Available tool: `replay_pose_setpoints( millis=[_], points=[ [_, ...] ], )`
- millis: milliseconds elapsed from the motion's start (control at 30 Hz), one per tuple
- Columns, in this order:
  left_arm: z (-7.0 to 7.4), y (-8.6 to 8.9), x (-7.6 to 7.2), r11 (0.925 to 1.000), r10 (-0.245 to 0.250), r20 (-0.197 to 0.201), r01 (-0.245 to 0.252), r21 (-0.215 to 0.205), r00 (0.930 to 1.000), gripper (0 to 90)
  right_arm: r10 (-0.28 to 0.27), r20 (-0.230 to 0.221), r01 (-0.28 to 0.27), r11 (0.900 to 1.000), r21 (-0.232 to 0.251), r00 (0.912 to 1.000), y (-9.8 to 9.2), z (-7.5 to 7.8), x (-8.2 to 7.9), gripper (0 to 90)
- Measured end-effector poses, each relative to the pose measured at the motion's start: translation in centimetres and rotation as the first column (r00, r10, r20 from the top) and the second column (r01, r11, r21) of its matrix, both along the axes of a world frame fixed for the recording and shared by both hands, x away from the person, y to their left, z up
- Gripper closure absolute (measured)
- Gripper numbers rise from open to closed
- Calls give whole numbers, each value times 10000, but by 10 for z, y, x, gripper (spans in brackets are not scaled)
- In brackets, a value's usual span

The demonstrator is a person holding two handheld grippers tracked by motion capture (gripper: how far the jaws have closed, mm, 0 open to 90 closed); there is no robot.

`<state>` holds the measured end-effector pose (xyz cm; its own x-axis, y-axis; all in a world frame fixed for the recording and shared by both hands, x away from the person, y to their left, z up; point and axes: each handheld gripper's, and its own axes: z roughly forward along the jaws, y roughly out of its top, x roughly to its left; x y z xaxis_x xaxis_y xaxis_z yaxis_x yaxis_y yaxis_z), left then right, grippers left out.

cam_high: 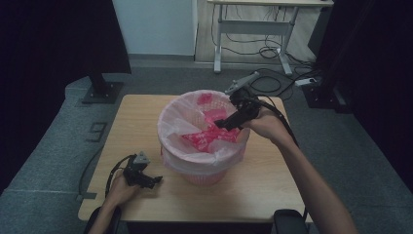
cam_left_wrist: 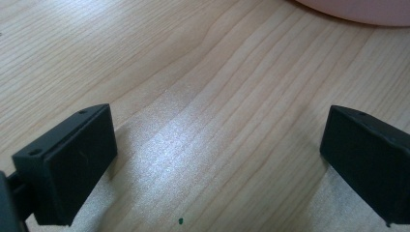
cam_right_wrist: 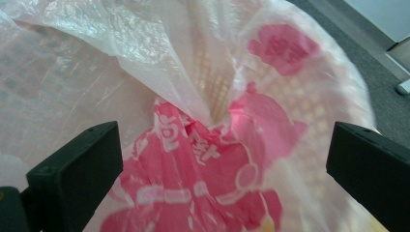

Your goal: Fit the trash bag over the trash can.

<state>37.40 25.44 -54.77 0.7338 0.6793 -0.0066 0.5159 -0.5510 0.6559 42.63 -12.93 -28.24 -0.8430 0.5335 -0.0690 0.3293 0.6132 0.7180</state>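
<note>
Riding over pink-printed bag (cam_right_wrist: 203,193), right hand-held gripper (cam_right_wrist: 222,169) gapes.

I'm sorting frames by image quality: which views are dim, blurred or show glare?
High view: dim and dark at the edges, the bin and table readable. Left gripper view: bright and sharp, with a pale sheen on the wood between the open left gripper. Right gripper view: well lit, but the pink bag is soft with blur, worst toward its right rim.

Pale wood-grain bench (cam_left_wrist: 203,96) with a soft sheen; thin, crinkled translucent plastic bag (cam_right_wrist: 159,58) printed pink lines a mesh wastebasket (cam_high: 207,178); matt black tongs (cam_left_wrist: 217,154).
</note>
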Motion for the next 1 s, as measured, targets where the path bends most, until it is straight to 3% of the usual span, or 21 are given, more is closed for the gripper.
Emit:
replay_pose_setpoints(
  millis=[333,667,867,1000],
  points=[
    [0,-1,0,10000,16,1,-16,0,10000,0,-742,59,740,9967,327,9972,-40,-2,-9,0],
    [0,-2,1,10000,63,-16,-63,16,10000,0,-1538,177,1521,9856,743,9879,-80,-11,-19,0],
    [1,-3,0,9999,96,-55,-96,48,9999,0,-1909,363,1881,9797,688,9809,-104,-20,-30,0],
    [1,-3,-1,10000,53,-72,-52,61,10000,0,-2290,370,2260,9715,721,9727,-121,-39,-34,0]
  ],
)
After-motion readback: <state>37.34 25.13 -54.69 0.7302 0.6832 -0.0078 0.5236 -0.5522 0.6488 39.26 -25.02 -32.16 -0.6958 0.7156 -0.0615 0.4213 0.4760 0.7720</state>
